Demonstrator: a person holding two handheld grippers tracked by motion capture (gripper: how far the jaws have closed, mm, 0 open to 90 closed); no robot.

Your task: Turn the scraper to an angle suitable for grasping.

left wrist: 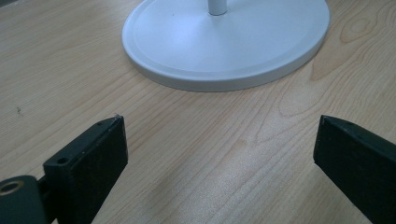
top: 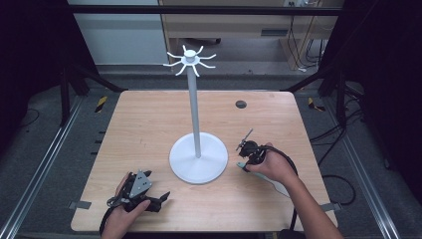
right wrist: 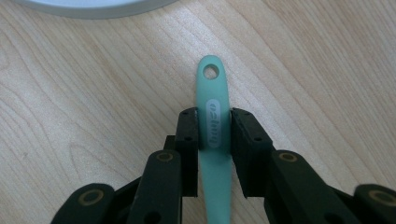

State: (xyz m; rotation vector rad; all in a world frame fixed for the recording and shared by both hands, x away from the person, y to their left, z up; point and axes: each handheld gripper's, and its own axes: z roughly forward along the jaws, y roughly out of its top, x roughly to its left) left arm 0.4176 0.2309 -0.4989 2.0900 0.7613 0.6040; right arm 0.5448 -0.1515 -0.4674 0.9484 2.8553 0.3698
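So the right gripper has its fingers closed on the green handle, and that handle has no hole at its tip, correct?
Not quite. The right gripper does have its fingers closed on the green handle, but the handle has a round hanging hole at its tip, as the right gripper view shows.

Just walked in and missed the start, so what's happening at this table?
A person works at a wooden table with a gripper in each hand. The right gripper is closed on the green handle of a utensil lying on the table, near the round base of a white hook stand. The handle's end has a hanging hole. The left gripper rests open near the front edge, holding nothing. Nothing hangs on the stand's hooks.
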